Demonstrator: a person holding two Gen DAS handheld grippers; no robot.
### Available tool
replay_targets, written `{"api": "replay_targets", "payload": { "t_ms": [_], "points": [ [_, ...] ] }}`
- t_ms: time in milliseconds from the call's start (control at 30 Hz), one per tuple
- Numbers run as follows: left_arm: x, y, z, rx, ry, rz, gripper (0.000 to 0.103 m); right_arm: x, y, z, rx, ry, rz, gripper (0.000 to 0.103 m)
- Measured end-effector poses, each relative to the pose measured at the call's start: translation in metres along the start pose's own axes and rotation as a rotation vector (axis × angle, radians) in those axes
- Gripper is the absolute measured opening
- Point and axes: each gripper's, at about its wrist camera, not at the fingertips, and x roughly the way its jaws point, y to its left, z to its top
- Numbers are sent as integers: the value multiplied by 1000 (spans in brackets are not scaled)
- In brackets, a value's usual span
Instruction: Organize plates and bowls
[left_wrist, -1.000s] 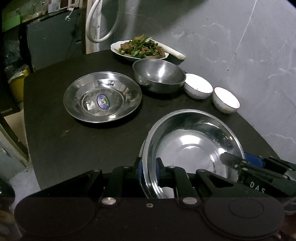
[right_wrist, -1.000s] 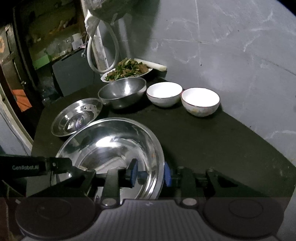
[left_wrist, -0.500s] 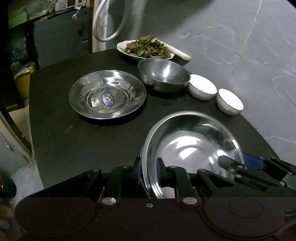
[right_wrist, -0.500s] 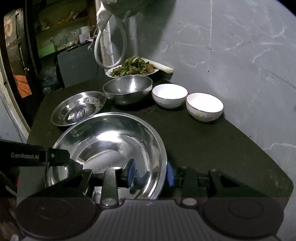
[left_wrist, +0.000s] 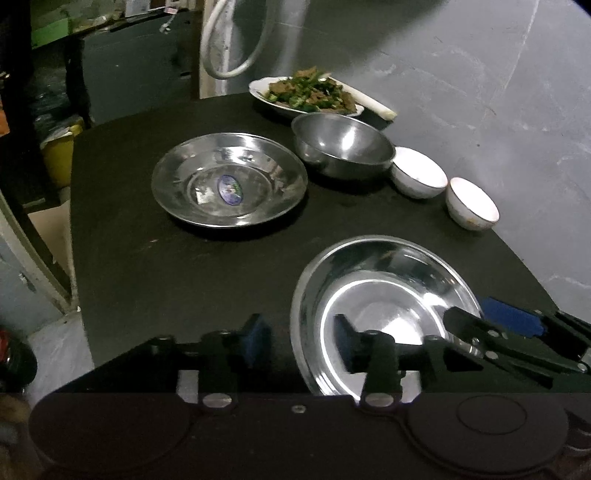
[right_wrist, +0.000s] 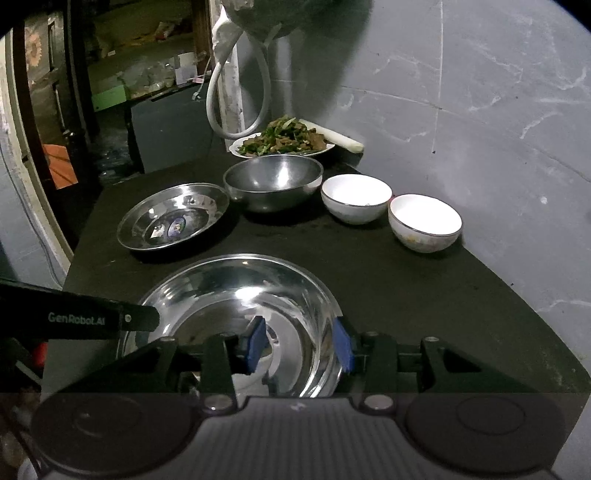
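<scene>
**Both grips let go of the big steel basin**

Since a second ago: left gripper sprung wide off the rim of the large steel basin, jaws just opening, near-left rim now standing loose between the blue pads with a clear gap on each side. Right gripper likewise just opening, pads parted about the basin's near-right rim; contact on the outer pad hard to judge, probably apart. Basin resting flat on the black table, nearest the cameras.

Seen from the left wrist only: right gripper reaching in from the lower right, one finger over the basin's inside, the blue-padded one outside the rim; a yellow tub beyond the table's left edge.

Seen from the right wrist only: left gripper's black arm with white lettering entering from the left over the basin's edge; an orange patch past the doorway.

Shared by both views: shallow steel plate with a sticker in its middle, well apart from the basin; deep steel bowl just beside it; two white bowls in a row along the grey wall; plate of cooked greens at the far corner under a looped white hose.
</scene>
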Motion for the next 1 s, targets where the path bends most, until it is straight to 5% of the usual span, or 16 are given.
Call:
{"api": "replay_targets", "payload": {
  "t_ms": [133, 433, 767, 1000],
  "points": [
    [-12, 6, 0, -17, -30, 30, 81, -6, -4, -1, 21, -22, 3, 66],
    [-34, 37, 8, -98, -69, 107, 99, -25, -13, -3, 98, -61, 46, 100],
    [-32, 93, 38, -197, -116, 171, 102, -17, 2, 19, 84, -70, 83, 103],
    [-18, 123, 69, -187, -129, 148, 102, 5, 24, 43, 14, -61, 86, 103]
  ]
}}
